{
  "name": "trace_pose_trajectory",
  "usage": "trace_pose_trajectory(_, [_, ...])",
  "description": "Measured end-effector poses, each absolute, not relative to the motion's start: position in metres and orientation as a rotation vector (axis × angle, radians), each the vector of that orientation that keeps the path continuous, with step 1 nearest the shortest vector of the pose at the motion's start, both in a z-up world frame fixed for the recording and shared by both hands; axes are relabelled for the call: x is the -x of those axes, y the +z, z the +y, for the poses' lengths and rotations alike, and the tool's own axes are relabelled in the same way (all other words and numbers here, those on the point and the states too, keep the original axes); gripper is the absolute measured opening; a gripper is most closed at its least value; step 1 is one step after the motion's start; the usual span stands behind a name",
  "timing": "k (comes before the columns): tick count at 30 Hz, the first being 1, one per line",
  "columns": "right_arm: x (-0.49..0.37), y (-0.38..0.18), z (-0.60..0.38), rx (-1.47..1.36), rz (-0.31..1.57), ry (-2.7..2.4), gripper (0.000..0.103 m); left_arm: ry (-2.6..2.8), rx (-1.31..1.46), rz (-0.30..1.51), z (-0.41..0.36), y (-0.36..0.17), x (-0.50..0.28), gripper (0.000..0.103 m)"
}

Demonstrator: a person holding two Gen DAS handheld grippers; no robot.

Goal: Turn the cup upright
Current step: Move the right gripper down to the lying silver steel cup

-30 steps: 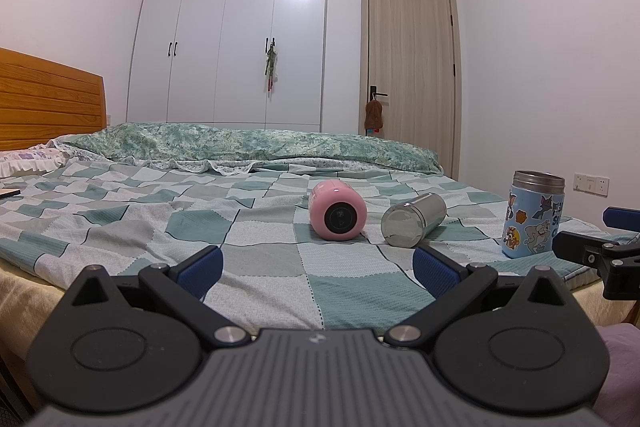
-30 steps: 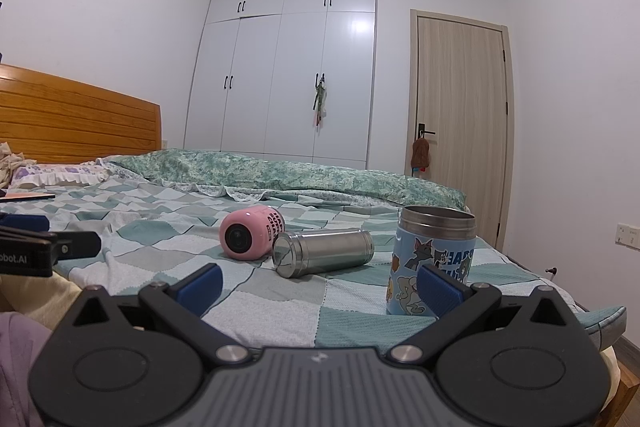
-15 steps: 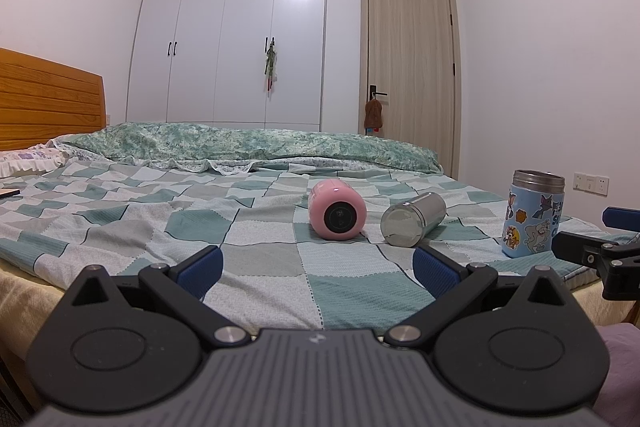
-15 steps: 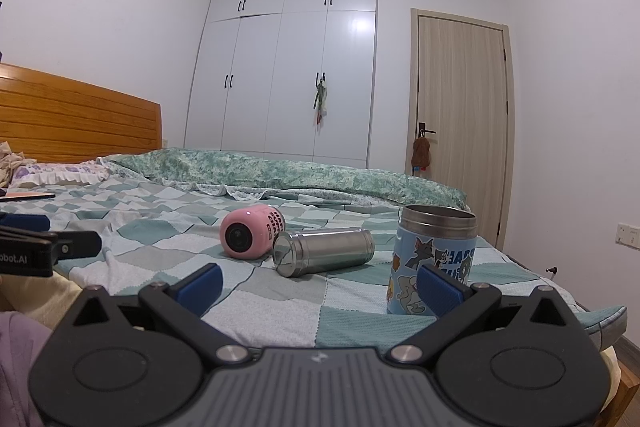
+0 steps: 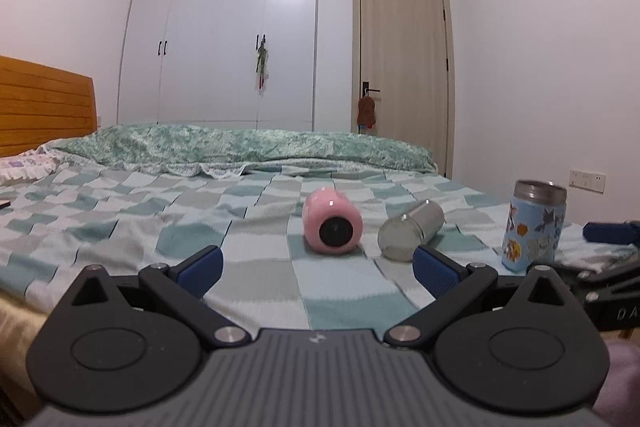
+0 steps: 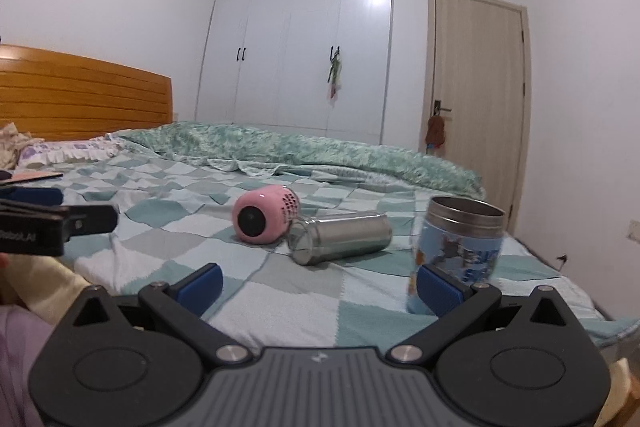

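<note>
A pink cup [image 5: 332,225] [image 6: 266,213] lies on its side on the checked bedspread, its dark end facing me. A steel cup [image 5: 411,229] [image 6: 340,236] lies on its side just right of it. A blue cartoon-print cup [image 5: 533,231] [image 6: 458,251] stands upright at the right. My left gripper [image 5: 316,269] is open and empty, short of the pink cup. My right gripper [image 6: 318,283] is open and empty, short of the steel cup, its right finger in front of the blue cup.
The bed [image 5: 120,227] has a rumpled green quilt [image 5: 240,147] at the back and a wooden headboard [image 6: 80,95] at the left. White wardrobe and a door stand behind. The bed's right edge is close to the blue cup.
Both grippers have moved forward towards the cups, which look larger now. The right gripper has moved most. The cups have not moved.
</note>
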State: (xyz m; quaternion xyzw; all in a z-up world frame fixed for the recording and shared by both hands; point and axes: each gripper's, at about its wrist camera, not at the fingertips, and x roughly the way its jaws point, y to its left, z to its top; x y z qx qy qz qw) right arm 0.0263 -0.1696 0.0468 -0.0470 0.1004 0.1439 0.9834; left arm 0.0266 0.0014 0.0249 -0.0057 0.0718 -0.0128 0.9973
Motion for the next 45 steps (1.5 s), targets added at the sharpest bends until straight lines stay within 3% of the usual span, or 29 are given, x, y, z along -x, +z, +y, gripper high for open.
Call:
trace_pose_trajectory(21, [-0.2, 0.088, -0.113, 0.076, 0.517, 0.239, 0.103, -0.111, -0.04, 0.252, 0.046, 0.042, -0.16, 0.103])
trace_pose_trajectory(45, [-0.355, 0.055, -0.115, -0.125, 0.893, -0.016, 0.103, -0.188, -0.067, 0.371, 0.049, 0.027, -0.262, 0.103])
